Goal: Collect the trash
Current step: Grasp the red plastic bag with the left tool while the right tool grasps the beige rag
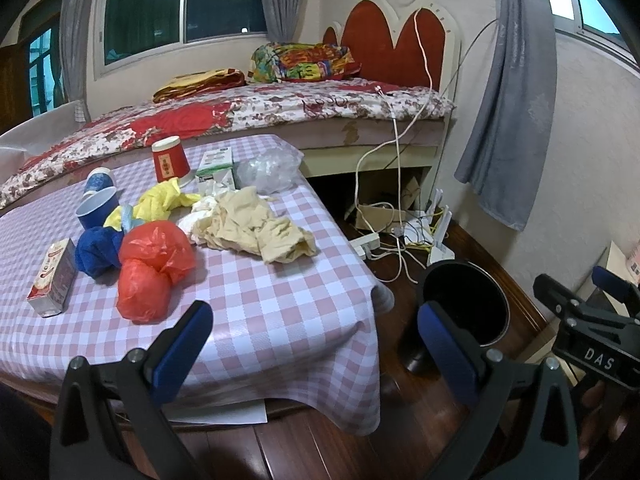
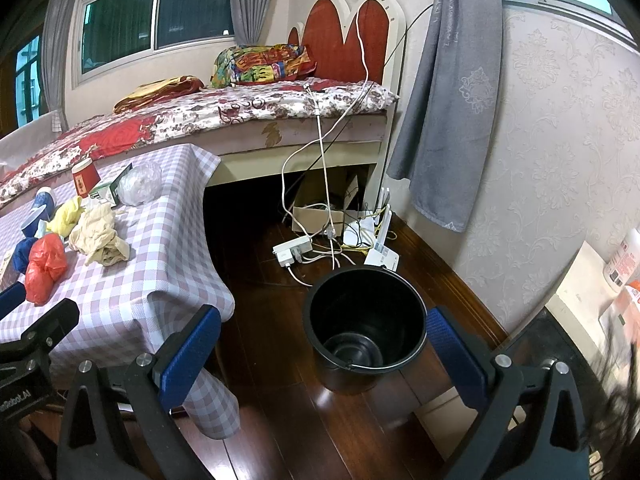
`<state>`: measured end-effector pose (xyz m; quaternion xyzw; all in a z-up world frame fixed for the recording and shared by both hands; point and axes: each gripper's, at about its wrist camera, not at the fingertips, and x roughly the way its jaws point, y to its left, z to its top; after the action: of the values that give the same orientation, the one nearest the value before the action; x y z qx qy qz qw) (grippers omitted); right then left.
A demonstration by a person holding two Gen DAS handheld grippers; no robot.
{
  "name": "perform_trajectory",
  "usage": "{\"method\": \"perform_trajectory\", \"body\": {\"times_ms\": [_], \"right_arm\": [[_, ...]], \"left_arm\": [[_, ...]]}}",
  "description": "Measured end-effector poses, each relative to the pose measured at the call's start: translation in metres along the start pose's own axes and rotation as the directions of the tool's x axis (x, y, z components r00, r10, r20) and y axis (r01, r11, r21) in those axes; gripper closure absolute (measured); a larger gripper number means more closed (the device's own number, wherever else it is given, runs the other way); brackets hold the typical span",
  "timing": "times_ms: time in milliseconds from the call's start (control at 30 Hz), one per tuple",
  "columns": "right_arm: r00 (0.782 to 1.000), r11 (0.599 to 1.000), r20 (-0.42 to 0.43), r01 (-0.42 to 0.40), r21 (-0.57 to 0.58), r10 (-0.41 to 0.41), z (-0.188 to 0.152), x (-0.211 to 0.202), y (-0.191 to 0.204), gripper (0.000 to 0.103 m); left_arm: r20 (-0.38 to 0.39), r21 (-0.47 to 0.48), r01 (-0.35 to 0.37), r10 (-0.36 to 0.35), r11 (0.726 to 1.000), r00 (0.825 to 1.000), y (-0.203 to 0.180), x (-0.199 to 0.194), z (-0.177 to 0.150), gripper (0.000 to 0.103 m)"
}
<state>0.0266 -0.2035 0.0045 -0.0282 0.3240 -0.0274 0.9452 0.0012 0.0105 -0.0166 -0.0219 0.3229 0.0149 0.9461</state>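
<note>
My left tool (image 1: 316, 336) and right tool (image 2: 324, 344) both hang spread and empty. The red bag (image 1: 152, 268) lies nearest on the worktop (image 1: 280, 300); I'd pinch its bunched middle first, then carry it to the empty bucket (image 2: 364, 320) on the floor beside.

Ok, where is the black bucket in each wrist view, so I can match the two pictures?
Left wrist: the bucket stands on the floor at lower right, right of the table, partly behind the left gripper's right finger.
Right wrist: the bucket is lower centre, between the right gripper's open fingers, nothing visible inside.
Shared landmark: the white power strip on the floor just beyond the bucket.
</note>
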Motion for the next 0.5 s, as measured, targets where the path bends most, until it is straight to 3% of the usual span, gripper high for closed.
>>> {"method": "perform_trajectory", "body": {"times_ms": [233, 367, 500], "right_arm": [[0.999, 0.999, 0.023, -0.045, 0.004, 0.045, -0.006, 0.001, 0.009, 0.0], [0.991, 0.994, 0.067, -0.11, -0.028, 0.112, -0.005, -0.001, 0.02, 0.0], [0.987, 0.985, 0.01, -0.159, -0.071, 0.161, -0.001, 0.006, 0.031, 0.0]], "left_arm": [[0.0, -0.024, -0.017, 0.017, 1.0, 1.0, 0.012, 0.0, 0.004, 0.0], [-0.003, -0.05, -0.04, 0.04, 0.998, 0.999, 0.025, 0.002, 0.006, 0.0], [0.006, -0.081, -0.075, 0.076, 0.994, 0.997, 0.047, 0.005, 0.006, 0.0]]}}
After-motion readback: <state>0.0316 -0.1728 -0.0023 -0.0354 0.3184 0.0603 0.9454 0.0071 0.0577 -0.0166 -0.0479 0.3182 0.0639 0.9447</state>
